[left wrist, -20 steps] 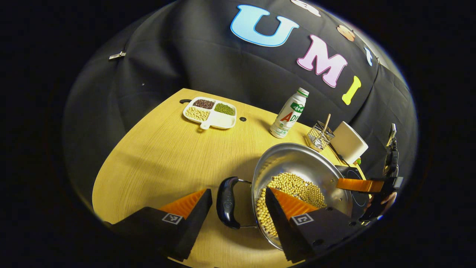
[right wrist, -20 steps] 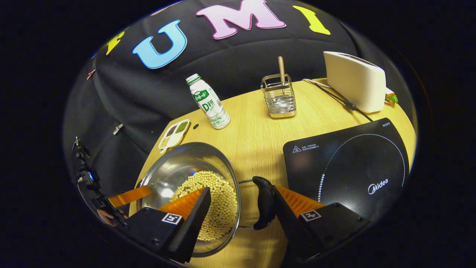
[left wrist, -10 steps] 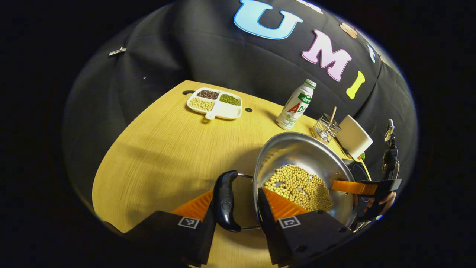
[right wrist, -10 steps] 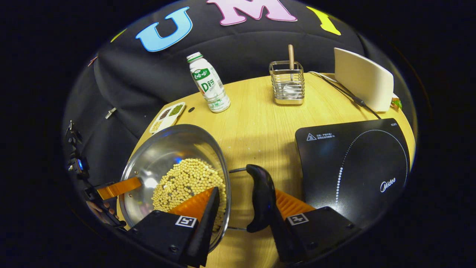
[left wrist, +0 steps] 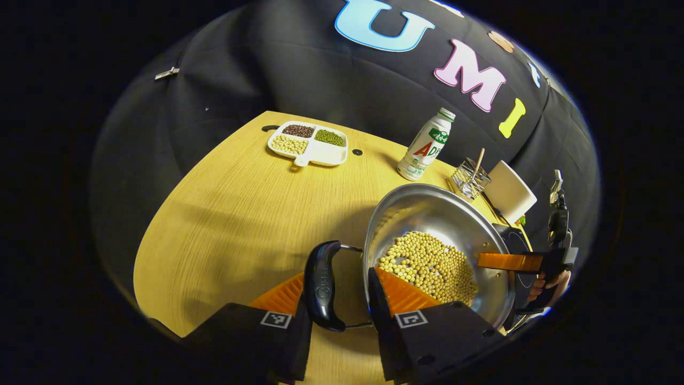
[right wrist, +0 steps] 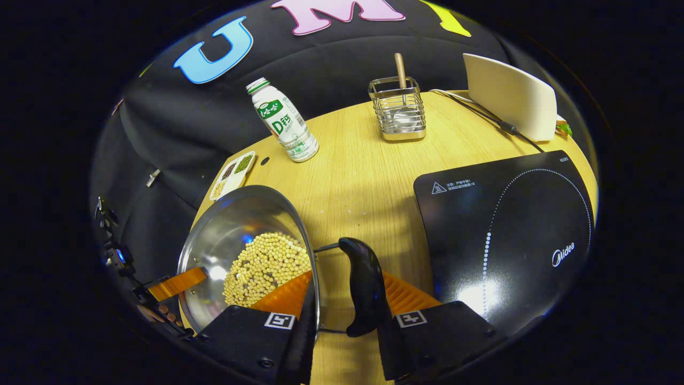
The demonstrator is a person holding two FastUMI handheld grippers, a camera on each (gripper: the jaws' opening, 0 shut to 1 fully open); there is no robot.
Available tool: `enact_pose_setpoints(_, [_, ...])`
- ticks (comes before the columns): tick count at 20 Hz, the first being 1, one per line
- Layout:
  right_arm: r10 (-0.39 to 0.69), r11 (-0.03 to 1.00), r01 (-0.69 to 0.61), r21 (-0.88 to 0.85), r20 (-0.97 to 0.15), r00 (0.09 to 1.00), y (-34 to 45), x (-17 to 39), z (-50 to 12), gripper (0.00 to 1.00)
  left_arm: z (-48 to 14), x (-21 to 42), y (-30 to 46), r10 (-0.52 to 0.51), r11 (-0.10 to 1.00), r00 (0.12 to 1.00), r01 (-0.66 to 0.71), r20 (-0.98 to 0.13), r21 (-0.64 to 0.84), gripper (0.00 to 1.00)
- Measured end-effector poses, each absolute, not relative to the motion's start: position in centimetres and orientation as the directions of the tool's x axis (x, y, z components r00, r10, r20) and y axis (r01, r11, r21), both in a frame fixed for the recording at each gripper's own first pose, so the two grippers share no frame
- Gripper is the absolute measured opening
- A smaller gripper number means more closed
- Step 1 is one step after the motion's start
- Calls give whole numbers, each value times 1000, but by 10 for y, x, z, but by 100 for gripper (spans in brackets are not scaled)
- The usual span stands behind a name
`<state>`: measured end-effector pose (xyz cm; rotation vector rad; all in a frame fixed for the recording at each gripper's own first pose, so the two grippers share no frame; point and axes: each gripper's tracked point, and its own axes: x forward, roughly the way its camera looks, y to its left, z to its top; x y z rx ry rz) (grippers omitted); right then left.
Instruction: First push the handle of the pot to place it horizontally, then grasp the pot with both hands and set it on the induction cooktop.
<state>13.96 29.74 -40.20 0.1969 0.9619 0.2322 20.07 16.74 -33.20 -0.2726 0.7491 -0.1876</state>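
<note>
A steel pot (left wrist: 427, 214) (right wrist: 230, 224) holding soybeans (left wrist: 427, 264) (right wrist: 267, 262) sits at the table's near side, left of the black induction cooktop (right wrist: 507, 224). My left gripper (left wrist: 339, 278) is shut across the pot's black side handle (left wrist: 320, 286), one finger outside the handle and one inside the rim. My right gripper (right wrist: 347, 278) clamps the opposite black handle (right wrist: 363, 289) the same way. Each view also shows the other gripper's finger at the pot's far rim. I cannot tell whether the pot's base touches the table.
A white bottle (right wrist: 280, 120), a wire utensil holder (right wrist: 398, 115) and a white appliance (right wrist: 507, 96) with a cable stand along the back edge. A divided dish of beans (left wrist: 310, 144) lies at the far left corner.
Both grippers have narrowed from wide open until their fingers press the handles and the pot's inner wall. The pot has shifted slightly in both views.
</note>
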Motion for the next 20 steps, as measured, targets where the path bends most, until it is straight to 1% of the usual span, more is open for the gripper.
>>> enact_pose_setpoints(4, [279,960,-133,247,-795,539,296,131,-401,53,-332,192,168,-247,955,710,62,-659,-292,54])
enact_pose_setpoints(5, [283,959,-136,250,-799,531,295,128,-399,53,-333,188,168,-244,955,708,59,-662,-290,51])
enact_pose_setpoints(6, [287,958,-138,253,-799,529,295,126,-396,53,-329,184,168,-243,954,712,53,-659,-294,53])
enact_pose_setpoints(10, [297,955,-157,252,-783,546,292,120,-373,53,-311,171,164,-230,955,718,38,-657,-293,51])
enact_pose_setpoints(12, [303,953,-164,254,-783,543,286,112,-361,53,-301,162,159,-229,955,719,37,-656,-294,53])
enact_pose_setpoints(20, [309,951,-170,258,-791,528,233,73,-307,53,-262,108,113,-236,947,713,16,-660,-322,53])
